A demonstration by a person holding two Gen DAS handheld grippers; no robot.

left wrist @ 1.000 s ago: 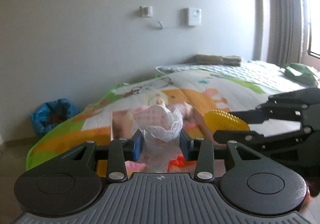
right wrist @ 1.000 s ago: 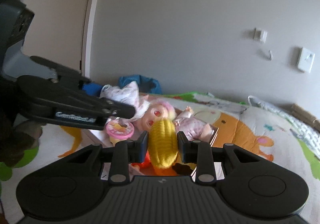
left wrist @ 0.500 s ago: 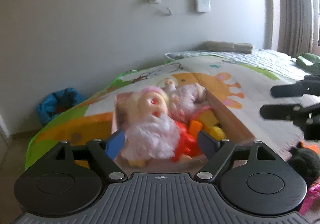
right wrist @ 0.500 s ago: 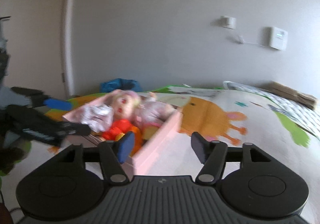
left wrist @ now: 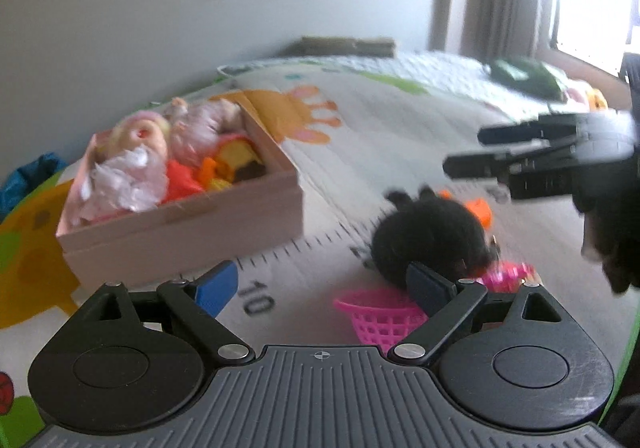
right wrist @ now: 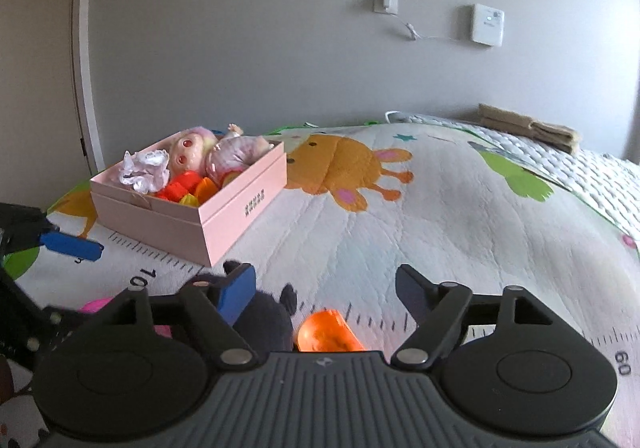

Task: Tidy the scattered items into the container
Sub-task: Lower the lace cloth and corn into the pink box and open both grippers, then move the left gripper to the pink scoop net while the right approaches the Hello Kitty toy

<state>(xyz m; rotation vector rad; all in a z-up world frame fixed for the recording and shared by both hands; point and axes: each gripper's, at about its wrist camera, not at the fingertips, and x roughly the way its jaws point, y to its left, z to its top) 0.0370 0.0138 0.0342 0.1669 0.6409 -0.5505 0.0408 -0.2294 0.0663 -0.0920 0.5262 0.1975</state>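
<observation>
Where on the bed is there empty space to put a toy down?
The mat is bare right of the pink box, from the orange animal picture across to the white quilt. It is crowded inside the box and near the black plush toy, pink basket and orange toy.

Pink box (right wrist: 224, 208) left of centre on the mat, holding a doll (right wrist: 188, 152), crumpled white lace (right wrist: 140, 170) and orange-red toys, black plush (left wrist: 428, 236), orange piece (right wrist: 326, 332) and pink basket (left wrist: 378, 314) loose at lower frame
</observation>
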